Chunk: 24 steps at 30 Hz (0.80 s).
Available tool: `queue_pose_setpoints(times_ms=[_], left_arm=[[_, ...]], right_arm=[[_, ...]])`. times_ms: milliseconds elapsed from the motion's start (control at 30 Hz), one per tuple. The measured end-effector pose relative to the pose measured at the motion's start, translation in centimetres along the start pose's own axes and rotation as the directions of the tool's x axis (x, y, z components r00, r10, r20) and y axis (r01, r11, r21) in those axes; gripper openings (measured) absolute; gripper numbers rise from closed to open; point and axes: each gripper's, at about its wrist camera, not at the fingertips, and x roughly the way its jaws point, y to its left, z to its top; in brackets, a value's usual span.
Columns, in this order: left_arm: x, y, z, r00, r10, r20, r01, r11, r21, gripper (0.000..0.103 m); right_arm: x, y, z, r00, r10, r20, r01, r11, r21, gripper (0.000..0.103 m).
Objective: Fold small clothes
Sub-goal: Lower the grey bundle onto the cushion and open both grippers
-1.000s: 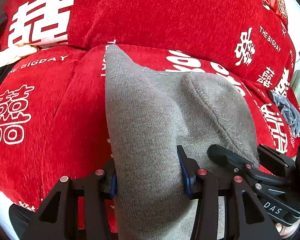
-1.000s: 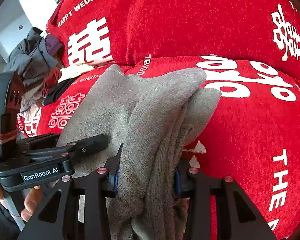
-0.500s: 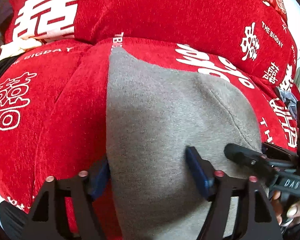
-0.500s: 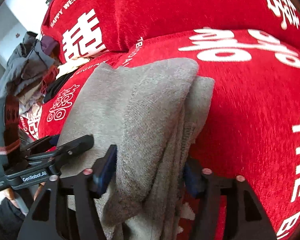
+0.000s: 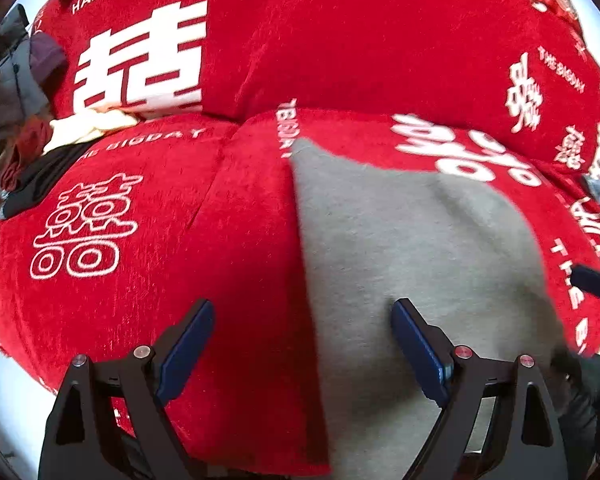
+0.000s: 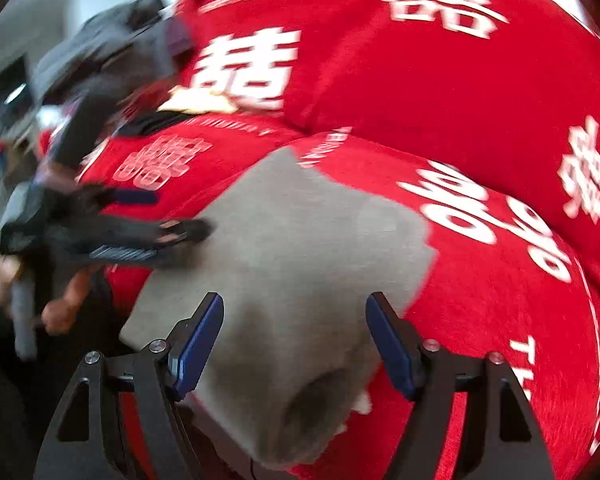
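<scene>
A folded grey knit garment (image 5: 412, 248) lies flat on the red sofa seat (image 5: 148, 216); it also shows in the right wrist view (image 6: 300, 248). My left gripper (image 5: 302, 344) is open and empty, its jaws wide apart over the garment's left edge. My right gripper (image 6: 294, 340) is open and empty, its jaws astride the garment's near end. The left gripper also shows at the left of the right wrist view (image 6: 168, 220), blurred, at the garment's left edge.
The sofa has a red cover with white characters, and a backrest cushion (image 5: 340, 40) behind the seat. A pile of grey, dark and cream clothes (image 5: 24, 112) sits at the sofa's left end; it also shows in the right wrist view (image 6: 112, 48).
Both grippers opened and let go of the grey garment, then drew back. The garment now lies flat on the seat. The left gripper shifted left.
</scene>
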Motion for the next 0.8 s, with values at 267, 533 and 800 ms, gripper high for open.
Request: queue_pose_setpoints(times_ms=[267,533,800], left_arm=[[2.1,1.1,-0.6,0.999,0.01,-0.034,-0.011,0.999,-0.035,0.103],[1.7,1.4,2.5,0.995,-0.074,-0.059,0.069,0.994,-0.089,0.103],[5.3,-2.1,5.3,0.991,-0.03,-0.132,0.025,0.999,-0.04,0.103]], right_arm=[[3.4,-0.3,-2.2,0.996,0.046,-0.074,-0.044,0.999,0.03,0.076],[0.9,-4.7,1.2,0.994,0.105,-0.021,-0.1,0.982,0.162,0.078],[9.6,-15.2,4.6,0.982,0.159,-0.098,-0.098,0.886,0.452,0.075]])
